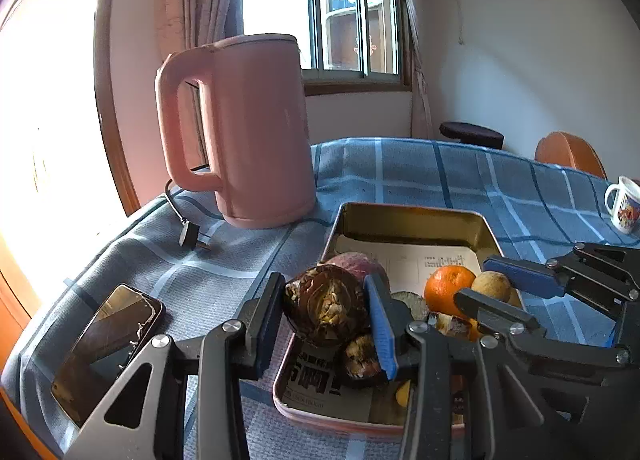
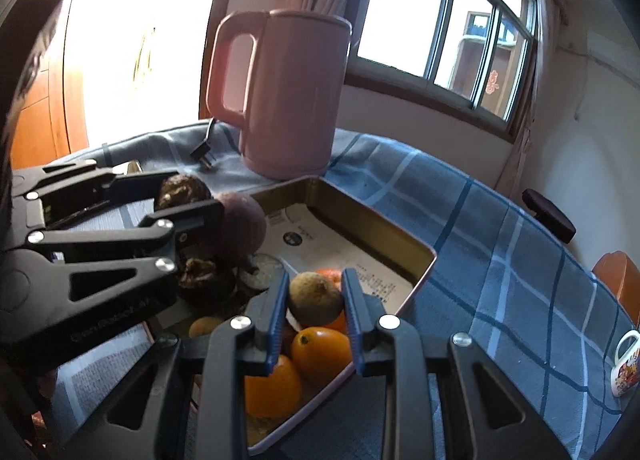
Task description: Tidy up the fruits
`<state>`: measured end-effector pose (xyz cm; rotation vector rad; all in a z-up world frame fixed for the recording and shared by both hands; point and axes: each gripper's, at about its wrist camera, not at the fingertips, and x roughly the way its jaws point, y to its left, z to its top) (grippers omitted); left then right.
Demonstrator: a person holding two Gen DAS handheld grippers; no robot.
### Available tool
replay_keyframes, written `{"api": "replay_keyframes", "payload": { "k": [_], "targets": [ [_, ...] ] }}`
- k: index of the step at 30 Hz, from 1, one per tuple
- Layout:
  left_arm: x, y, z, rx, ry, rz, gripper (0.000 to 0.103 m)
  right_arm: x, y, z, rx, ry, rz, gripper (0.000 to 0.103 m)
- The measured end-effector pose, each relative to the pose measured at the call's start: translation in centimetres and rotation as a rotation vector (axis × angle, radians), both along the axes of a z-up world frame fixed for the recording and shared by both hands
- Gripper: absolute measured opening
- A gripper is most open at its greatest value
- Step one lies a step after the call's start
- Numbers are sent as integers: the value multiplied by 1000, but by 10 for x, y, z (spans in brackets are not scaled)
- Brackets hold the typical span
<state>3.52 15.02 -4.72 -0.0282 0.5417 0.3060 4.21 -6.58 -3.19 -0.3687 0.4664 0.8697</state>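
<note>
A metal tray [image 1: 408,220] lined with printed paper sits on the blue checked cloth. My left gripper [image 1: 323,292] is shut on a dark, wrinkled brown fruit [image 1: 326,310] over the tray's near left side. The right wrist view shows the left gripper [image 2: 194,191] on that wrinkled fruit [image 2: 180,185] at the left. My right gripper [image 2: 316,280] is shut on a small round brown-green fruit [image 2: 316,298] over the tray. The right gripper [image 1: 474,279] with it also shows at the left wrist view's right. In the tray lie a tangerine [image 1: 448,286], a purple fruit [image 2: 244,226], another wrinkled fruit [image 2: 204,280] and small orange fruits [image 2: 320,348].
A tall pink kettle [image 1: 248,128] stands just behind the tray, its plug [image 1: 188,238] lying on the cloth. A phone [image 1: 108,348] lies near the table's left edge. A printed mug [image 1: 624,204] stands at the far right. A chair back [image 1: 568,154] and a dark stool [image 1: 472,134] are beyond the table.
</note>
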Motion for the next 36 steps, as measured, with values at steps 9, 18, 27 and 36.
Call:
{"api": "replay_keyframes", "payload": {
  "k": [9,18,27,36],
  "targets": [
    [3,-9,-2,6,21,-41,46,0,2,-5,-25,38,28,55],
    [-18,-13,22,1,-68,-41,64,-10,-26,7,-10,-30,-18,68],
    [-29,-27,35,-4,-106,-67,70,-4,-79,23,87,-23,-138,78],
    [-30,-38,37,6,-108,-83,70,-4,-108,30,139,-24,-206,86]
  ]
}}
